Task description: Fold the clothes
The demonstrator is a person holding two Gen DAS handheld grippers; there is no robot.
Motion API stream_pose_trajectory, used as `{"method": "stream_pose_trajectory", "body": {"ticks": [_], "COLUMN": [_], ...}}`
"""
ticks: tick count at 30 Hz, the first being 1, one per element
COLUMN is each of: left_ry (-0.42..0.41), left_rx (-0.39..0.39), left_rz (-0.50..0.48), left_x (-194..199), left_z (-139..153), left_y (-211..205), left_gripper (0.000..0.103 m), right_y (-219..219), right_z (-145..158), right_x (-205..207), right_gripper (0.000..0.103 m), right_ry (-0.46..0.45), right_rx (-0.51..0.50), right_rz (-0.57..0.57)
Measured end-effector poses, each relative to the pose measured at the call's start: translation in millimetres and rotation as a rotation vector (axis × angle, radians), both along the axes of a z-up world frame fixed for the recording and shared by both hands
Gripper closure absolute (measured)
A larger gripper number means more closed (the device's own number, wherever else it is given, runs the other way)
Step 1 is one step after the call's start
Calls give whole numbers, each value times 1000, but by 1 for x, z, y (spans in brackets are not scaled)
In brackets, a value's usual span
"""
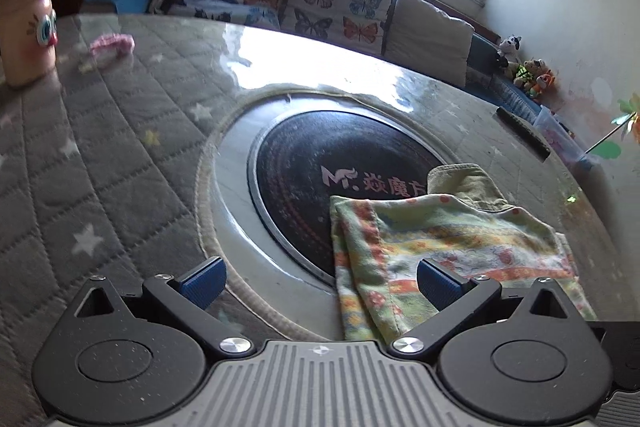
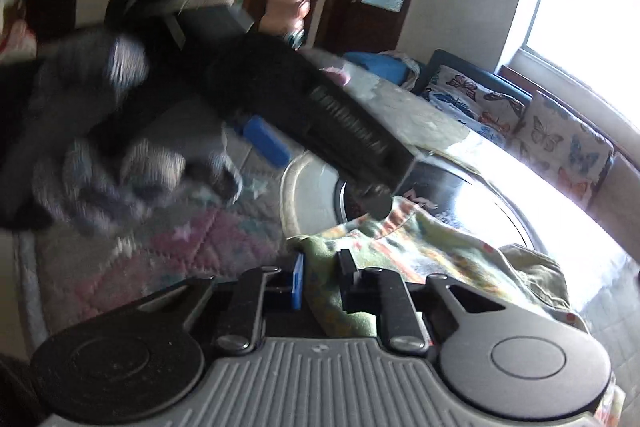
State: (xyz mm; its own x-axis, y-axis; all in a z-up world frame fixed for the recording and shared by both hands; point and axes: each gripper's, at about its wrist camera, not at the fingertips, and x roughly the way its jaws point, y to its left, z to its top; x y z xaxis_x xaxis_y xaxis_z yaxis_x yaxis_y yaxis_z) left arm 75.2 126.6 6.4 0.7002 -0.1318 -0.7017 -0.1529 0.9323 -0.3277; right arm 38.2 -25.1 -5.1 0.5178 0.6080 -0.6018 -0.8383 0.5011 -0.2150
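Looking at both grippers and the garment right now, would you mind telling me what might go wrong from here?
1. The right gripper pinches a bunched edge of the patterned garment; it may hold several layers, so a fold could come out crooked.
2. The left gripper is open and grips nothing, so a one-sided pull could drag the cloth.
3. The garment lies partly over the dark round cooktop set in the table; it could slide on that glossy surface.

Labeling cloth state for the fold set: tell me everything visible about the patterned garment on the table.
The patterned garment is soft, thin-looking fabric printed in bands of green, yellow and orange. It lies partly folded and rumpled on the table, overlapping the black round cooktop, with a plain olive part at its far end. The right tool is shut on a bunched green edge. The left tool is open over the near edge, not gripping.
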Motion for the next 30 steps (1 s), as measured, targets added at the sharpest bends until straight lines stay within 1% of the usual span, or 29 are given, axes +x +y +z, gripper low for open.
{"method": "stream_pose_trajectory", "body": {"ticks": [3, 5, 8, 10, 12, 13, 14, 15, 16, 19, 22, 24, 27, 30], "left_ry": [13, 23, 39, 43, 39, 37, 37, 39, 41, 44, 34, 29, 26, 32], "left_rx": [-70, -116, -174, -196, -199, -207, -223, -236, -245, -251, -232, -216, -198, -193], "left_rz": [-7, -7, -14, -25, -28, -28, -30, -30, -27, -20, -13, -12, -14, -11], "left_x": [3, 6, 12, 14, 14, 14, 14, 14, 14, 14, 12, 12, 12, 13], "left_z": [0, -1, -4, -7, -8, -9, -10, -10, -12, -15, -15, -15, -15, -16], "left_y": [-1, -3, -7, -11, -15, -16, -16, -16, -15, -16, -17, -19, -21, -20], "left_gripper": [1, 4, 11, 19, 25, 31, 35, 44, 56, 76, 84, 86, 86, 86], "right_y": [-10, -17, -26, -32, -37, -39, -42, -45, -46, -48, -52, -58, -73, -87], "right_z": [14, 21, 27, 30, 30, 31, 30, 30, 30, 28, 27, 27, 29, 29], "right_x": [5, 6, 6, 5, 5, 4, 3, 3, 2, 1, 1, 2, 7, 13], "right_gripper": [90, 90, 91, 91, 92, 92, 92, 92, 92, 92, 91, 90, 82, 81], "right_ry": [27, 42, 49, 60, 72, 78, 80, 83, 87, 98, 126, 144, 166, 162], "right_rx": [75, 108, 141, 159, 171, 175, 177, 179, 180, 184, 186, 201, 230, 235], "right_rz": [-28, -38, -47, -51, -52, -52, -48, -44, -41, -39, -40, -44, -78, -131]}}
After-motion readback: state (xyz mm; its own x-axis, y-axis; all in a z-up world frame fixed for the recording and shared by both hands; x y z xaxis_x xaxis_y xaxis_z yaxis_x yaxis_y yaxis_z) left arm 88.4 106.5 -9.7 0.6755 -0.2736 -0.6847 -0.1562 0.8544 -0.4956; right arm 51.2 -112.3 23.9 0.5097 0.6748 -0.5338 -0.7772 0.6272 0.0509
